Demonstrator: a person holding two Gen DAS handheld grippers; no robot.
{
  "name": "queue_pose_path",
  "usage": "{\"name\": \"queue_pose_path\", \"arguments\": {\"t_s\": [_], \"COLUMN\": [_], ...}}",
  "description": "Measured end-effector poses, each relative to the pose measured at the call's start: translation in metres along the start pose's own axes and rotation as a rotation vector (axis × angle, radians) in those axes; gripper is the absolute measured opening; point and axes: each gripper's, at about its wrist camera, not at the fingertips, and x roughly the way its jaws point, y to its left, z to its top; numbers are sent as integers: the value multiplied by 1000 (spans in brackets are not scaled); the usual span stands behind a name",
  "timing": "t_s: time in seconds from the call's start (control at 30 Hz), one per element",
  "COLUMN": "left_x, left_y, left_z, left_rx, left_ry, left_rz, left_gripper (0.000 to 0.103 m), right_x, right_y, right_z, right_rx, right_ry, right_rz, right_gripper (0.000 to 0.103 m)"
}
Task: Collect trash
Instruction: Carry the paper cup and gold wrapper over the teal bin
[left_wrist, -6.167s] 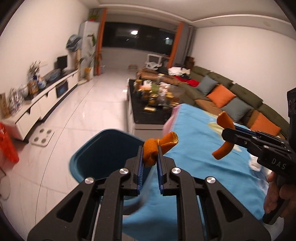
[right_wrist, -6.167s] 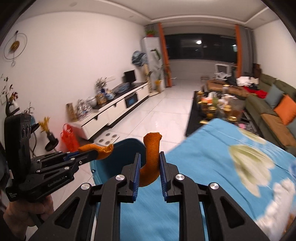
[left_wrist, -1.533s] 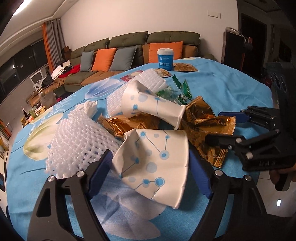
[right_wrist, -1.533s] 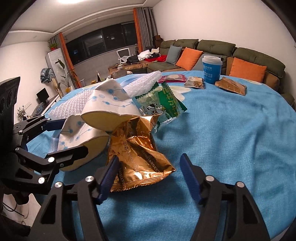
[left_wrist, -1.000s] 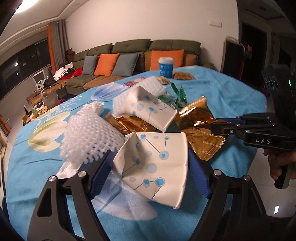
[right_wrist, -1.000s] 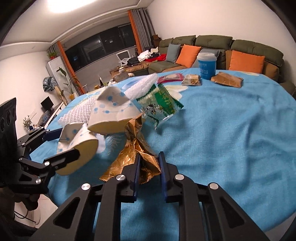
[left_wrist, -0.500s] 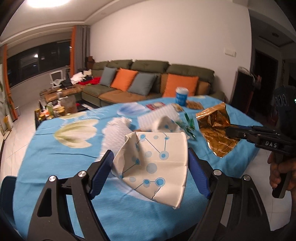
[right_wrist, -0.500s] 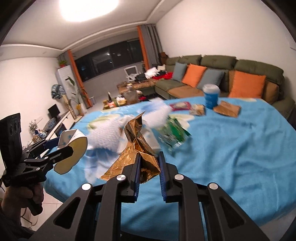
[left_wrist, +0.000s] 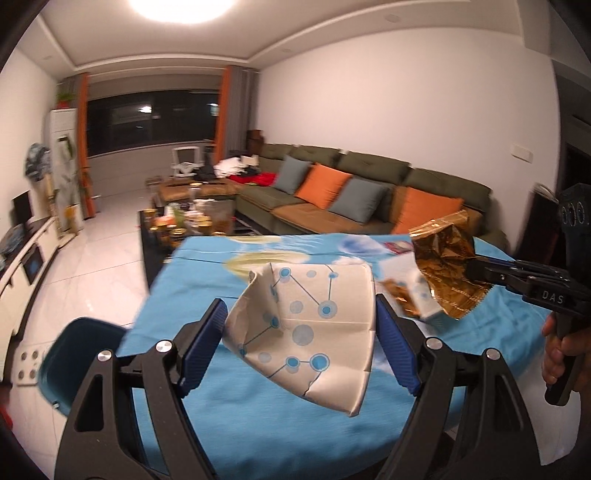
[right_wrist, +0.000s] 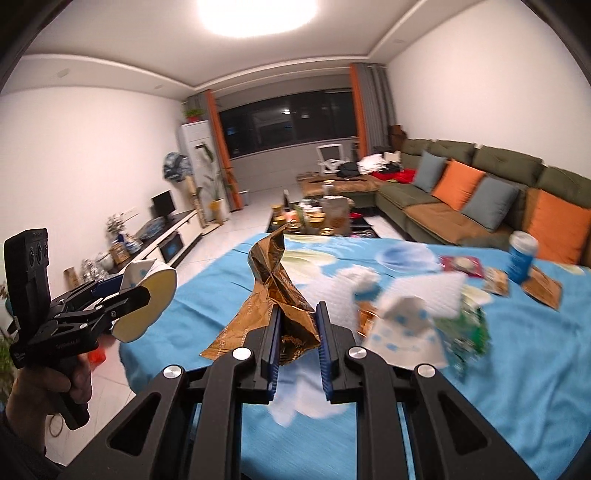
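Note:
My left gripper is shut on a crushed white paper cup with blue dots, held wide between its blue pads above the blue tablecloth. My right gripper is shut on a crumpled gold foil wrapper, lifted clear of the table. The wrapper and the right gripper also show at the right of the left wrist view. The cup in the left gripper appears at the left of the right wrist view. A teal bin stands on the floor at the table's left edge.
More trash lies blurred on the table: a second dotted cup, white foam netting, a green wrapper. A blue-white cup and snack packets sit farther right. A cluttered coffee table, sofa and TV cabinet stand beyond.
Both grippers have risen from the trash pile and swung left, carrying the cup and the gold wrapper. The teal bin has come into the left wrist view.

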Motion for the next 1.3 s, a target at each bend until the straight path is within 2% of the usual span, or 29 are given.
{"name": "queue_pose_path", "arguments": {"t_s": [0.4,0.83,1.13,1.3], "left_x": [-66,-127,-146,-122], "left_y": [98,219,279,292], "left_z": [-4,-24,-45,-50], "left_rx": [-87,-187,-227,-260], "left_ry": [-45,-32,15,47], "left_rz": [211,419,478,473], "left_gripper": [79,79,79,79], "right_x": [47,127,181,218], "right_y": [62,163,216,243], "right_z": [24,42,50,51], "right_rx": [-90,-222,-296,-334], "right_ry": [12,89,145,207], "right_rz": [143,329,385,389], "right_gripper": [16,16,16,16]}}
